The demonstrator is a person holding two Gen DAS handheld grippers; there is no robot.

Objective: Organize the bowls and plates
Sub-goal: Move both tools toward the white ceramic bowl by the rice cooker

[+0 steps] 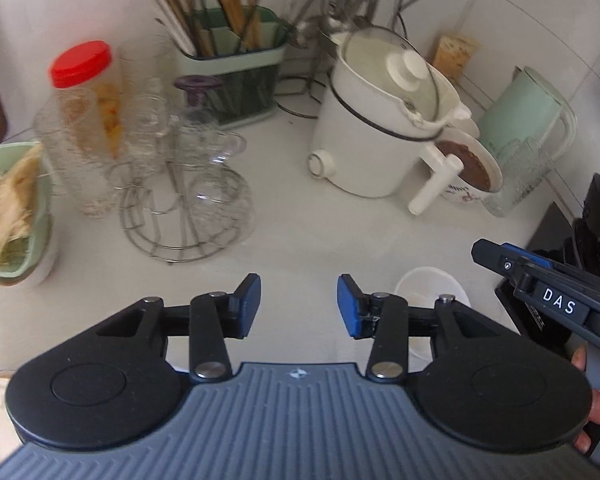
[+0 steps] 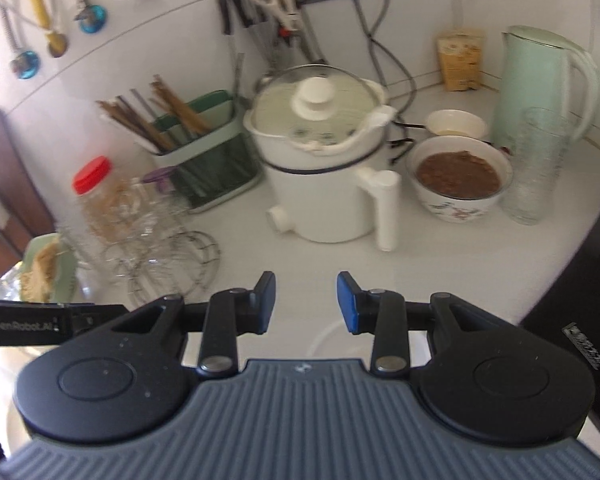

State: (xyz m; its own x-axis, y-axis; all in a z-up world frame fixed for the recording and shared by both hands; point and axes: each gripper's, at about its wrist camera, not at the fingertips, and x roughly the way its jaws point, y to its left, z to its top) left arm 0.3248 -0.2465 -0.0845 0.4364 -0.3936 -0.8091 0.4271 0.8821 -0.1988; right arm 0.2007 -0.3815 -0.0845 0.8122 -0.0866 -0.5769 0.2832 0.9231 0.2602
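White counter: left gripper, jaws spread, nothing between; right gripper, jaws spread, nothing between. Empty white bowl just beyond the left gripper's right finger. Floral bowl of brown food between electric pot and ribbed glass.

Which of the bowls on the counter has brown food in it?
The flowered bowl beside the white pot's handle holds brown food. The small white bowl behind it shows none.

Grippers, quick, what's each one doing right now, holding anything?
Left gripper: jaws open, nothing between them.
Right gripper: jaws open, nothing between them.
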